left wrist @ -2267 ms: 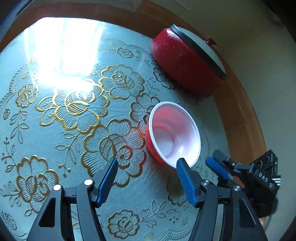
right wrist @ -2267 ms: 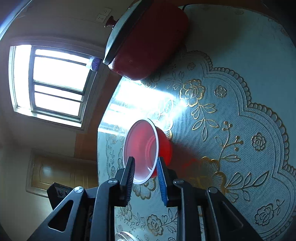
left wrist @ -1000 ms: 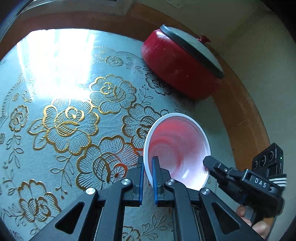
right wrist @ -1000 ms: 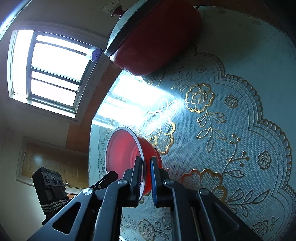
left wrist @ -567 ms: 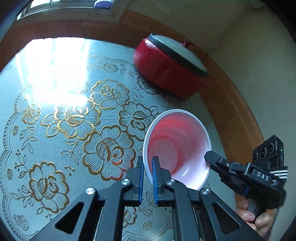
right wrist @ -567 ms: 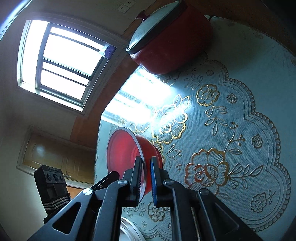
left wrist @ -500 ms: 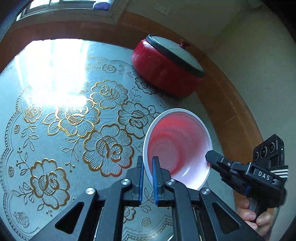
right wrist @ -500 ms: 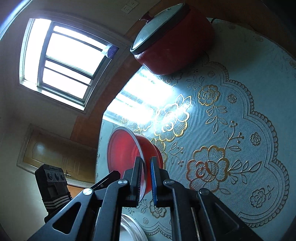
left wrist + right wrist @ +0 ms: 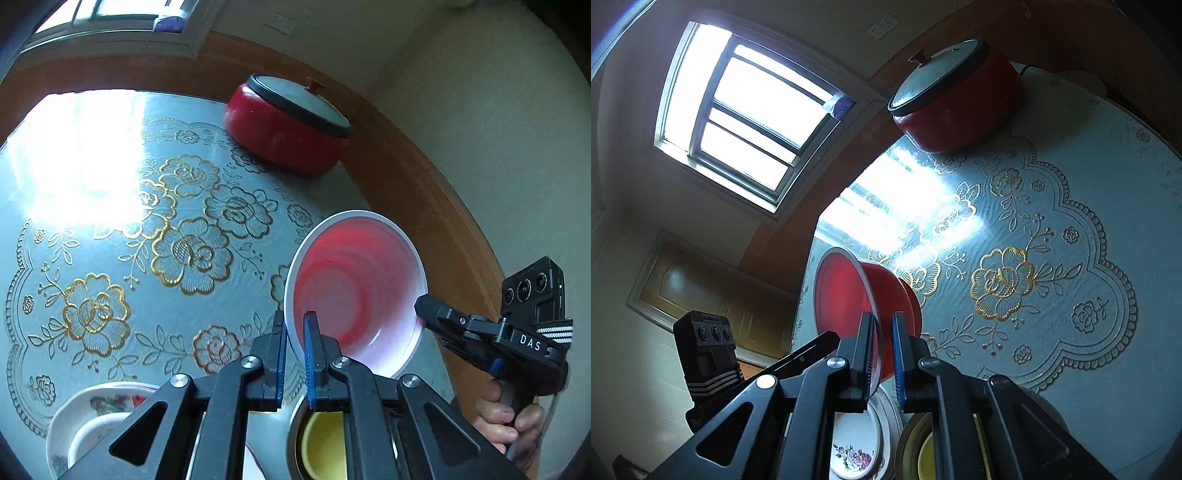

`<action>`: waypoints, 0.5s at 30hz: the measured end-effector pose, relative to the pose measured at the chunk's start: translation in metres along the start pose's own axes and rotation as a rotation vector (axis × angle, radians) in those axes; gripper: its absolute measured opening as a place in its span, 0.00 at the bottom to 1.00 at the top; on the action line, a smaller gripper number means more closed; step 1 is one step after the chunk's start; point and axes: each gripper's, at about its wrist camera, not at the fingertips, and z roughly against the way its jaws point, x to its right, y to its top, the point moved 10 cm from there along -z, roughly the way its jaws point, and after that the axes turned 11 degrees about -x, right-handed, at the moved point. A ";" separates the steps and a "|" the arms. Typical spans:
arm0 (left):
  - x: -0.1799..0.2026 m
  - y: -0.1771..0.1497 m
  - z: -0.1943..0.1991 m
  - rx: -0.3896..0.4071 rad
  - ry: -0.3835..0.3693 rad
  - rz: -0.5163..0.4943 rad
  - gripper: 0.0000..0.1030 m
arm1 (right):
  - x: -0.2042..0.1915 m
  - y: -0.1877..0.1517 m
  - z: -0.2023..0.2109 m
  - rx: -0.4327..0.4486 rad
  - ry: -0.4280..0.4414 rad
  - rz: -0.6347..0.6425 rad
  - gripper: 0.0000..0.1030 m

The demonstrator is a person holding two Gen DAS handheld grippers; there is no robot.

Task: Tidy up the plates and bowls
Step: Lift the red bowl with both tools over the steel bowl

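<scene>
A red bowl (image 9: 354, 291) with a white rim hangs above the blue floral tablecloth, held from two sides. My left gripper (image 9: 293, 332) is shut on its near rim. My right gripper (image 9: 419, 308) reaches in from the right and pinches the opposite rim. In the right wrist view the red bowl (image 9: 857, 306) is tilted on edge, with my right gripper (image 9: 884, 332) shut on its rim and my left gripper (image 9: 827, 338) touching the far side. Below lie a white floral plate (image 9: 70, 417) and a yellow bowl (image 9: 321, 443) nested in a metal bowl.
A red lidded pot (image 9: 288, 136) stands at the far edge of the table by the wooden rim (image 9: 424, 177). A hand (image 9: 506, 421) grips the right tool. In the right wrist view there are a floral plate (image 9: 853, 443), the yellow bowl (image 9: 925, 458) and a window (image 9: 746, 110).
Both grippers closed on the red bowl's rim, raised it off the cloth and drew back toward the near side. The floral plate and yellow bowl have come into view below.
</scene>
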 end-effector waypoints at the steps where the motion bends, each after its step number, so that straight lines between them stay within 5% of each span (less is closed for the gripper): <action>1: 0.003 -0.006 0.000 -0.008 -0.004 -0.009 0.08 | 0.000 -0.007 0.003 0.002 -0.002 0.001 0.09; 15: 0.039 -0.087 -0.016 -0.156 -0.062 -0.168 0.08 | 0.036 -0.100 0.037 0.000 -0.032 -0.073 0.09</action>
